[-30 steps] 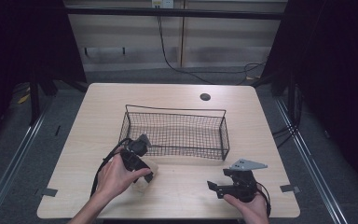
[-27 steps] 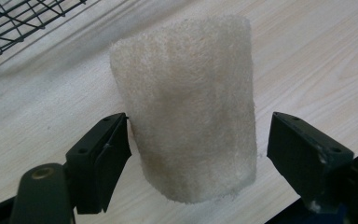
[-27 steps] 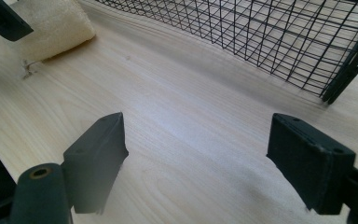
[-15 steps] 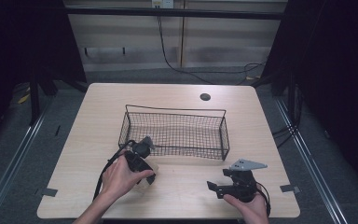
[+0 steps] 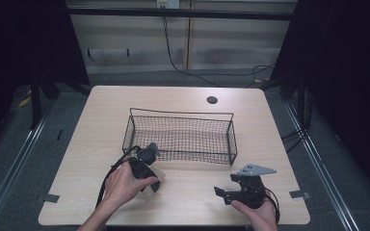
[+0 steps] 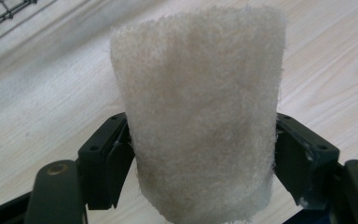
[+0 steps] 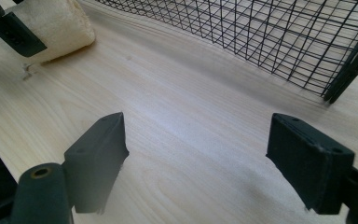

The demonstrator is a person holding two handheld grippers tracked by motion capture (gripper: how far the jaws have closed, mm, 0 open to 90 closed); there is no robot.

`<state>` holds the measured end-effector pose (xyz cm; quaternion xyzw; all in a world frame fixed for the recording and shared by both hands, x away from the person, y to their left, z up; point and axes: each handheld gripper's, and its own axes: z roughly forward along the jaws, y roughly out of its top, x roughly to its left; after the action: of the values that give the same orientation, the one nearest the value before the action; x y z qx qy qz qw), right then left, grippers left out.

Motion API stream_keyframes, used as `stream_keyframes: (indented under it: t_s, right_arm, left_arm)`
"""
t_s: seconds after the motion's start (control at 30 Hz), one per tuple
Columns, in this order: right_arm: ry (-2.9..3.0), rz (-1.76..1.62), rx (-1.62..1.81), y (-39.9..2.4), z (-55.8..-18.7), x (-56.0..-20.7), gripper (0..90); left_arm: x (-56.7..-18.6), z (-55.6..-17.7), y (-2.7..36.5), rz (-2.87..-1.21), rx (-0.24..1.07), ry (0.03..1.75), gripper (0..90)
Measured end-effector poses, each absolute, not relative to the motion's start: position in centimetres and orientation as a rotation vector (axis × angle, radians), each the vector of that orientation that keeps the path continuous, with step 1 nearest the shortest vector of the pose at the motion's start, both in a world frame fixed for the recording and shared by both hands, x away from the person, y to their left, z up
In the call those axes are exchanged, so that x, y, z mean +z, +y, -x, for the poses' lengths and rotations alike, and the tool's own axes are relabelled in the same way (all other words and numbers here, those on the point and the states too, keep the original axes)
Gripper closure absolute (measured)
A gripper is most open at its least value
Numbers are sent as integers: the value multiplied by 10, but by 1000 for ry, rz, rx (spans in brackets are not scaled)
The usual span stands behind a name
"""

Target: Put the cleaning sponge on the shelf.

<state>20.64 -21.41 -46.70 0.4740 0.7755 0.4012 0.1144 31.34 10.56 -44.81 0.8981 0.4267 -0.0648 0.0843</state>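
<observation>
A cream, fuzzy sponge is pinched between the black jaws of my left gripper, low over the wooden table. In the high view the left gripper holds the sponge just in front of the left end of the black wire basket. My right gripper rests near the table's front right, pointing left. Its jaws stand wide apart with only bare table between them. The right gripper view shows the sponge at the upper left, and the basket's mesh wall across the top.
The basket looks empty. A small round dark hole sits in the table behind it. The table's front edge is close to both hands. A cable loops from the left gripper.
My left hand has shifted slightly right and toward the front edge with the sponge held. The right gripper has stayed put.
</observation>
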Motion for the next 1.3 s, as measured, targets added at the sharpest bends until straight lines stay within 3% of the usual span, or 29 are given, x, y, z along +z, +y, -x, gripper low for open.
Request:
stream_keyframes:
  t_s: [0.23, 1.3]
  right_arm:
    - [2272, -1385, 1177, -214, -206, -467, 197]
    - [2265, -1394, 1187, -215, -206, -466, 199]
  left_arm:
    - [-447, -314, 109, -2715, -270, 1232, 271]
    - [-392, -313, 136, -2653, -291, 1062, 273]
